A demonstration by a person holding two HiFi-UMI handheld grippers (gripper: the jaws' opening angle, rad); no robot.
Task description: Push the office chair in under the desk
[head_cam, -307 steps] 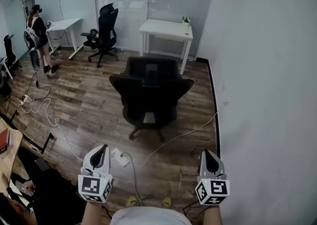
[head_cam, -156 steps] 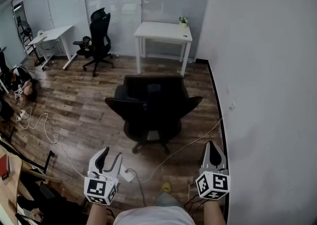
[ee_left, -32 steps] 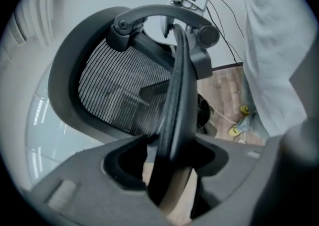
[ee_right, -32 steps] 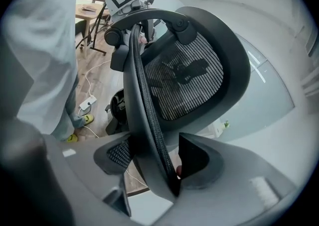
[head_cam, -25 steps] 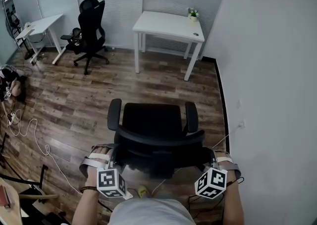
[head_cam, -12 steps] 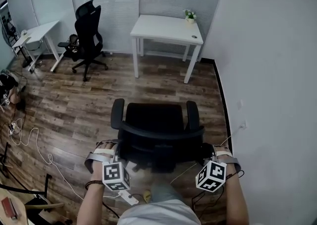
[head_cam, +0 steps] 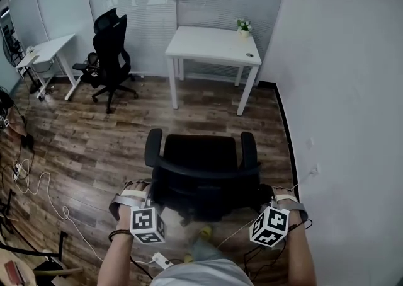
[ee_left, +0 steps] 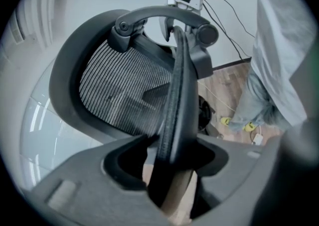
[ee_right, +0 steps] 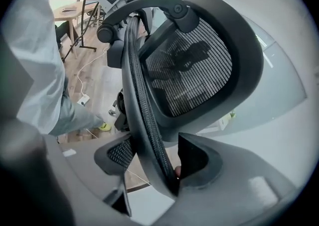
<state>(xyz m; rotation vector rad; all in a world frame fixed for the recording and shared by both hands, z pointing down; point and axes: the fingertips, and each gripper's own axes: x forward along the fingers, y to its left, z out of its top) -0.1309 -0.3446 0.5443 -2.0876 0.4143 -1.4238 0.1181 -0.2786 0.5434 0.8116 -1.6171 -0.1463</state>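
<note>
Black mesh and plastic make up the office chair (head_cam: pixel 201 168), which stands on the wooden floor (head_cam: pixel 94 133) just in front of the person, its seat facing away toward the white desk (head_cam: pixel 211 45) against the far wall. Chair and desk are well apart, with bare boards between them. The left gripper (head_cam: pixel 145 218) is at the left side of the backrest (ee_left: pixel 124 85) and the right gripper (head_cam: pixel 271 222) at the right side, both at about the same height. In each gripper view the upright rim of the backrest runs down into the gap between the jaws, which stand fairly wide and seem closed on it, so both have hold of the frame. Judging from this, the push must go straight away from the person: the opening between the desk's legs lies directly beyond the chair, perhaps a touch to its right. Neither hand is nearer, so an even push from both should keep the chair from swinging.
</note>
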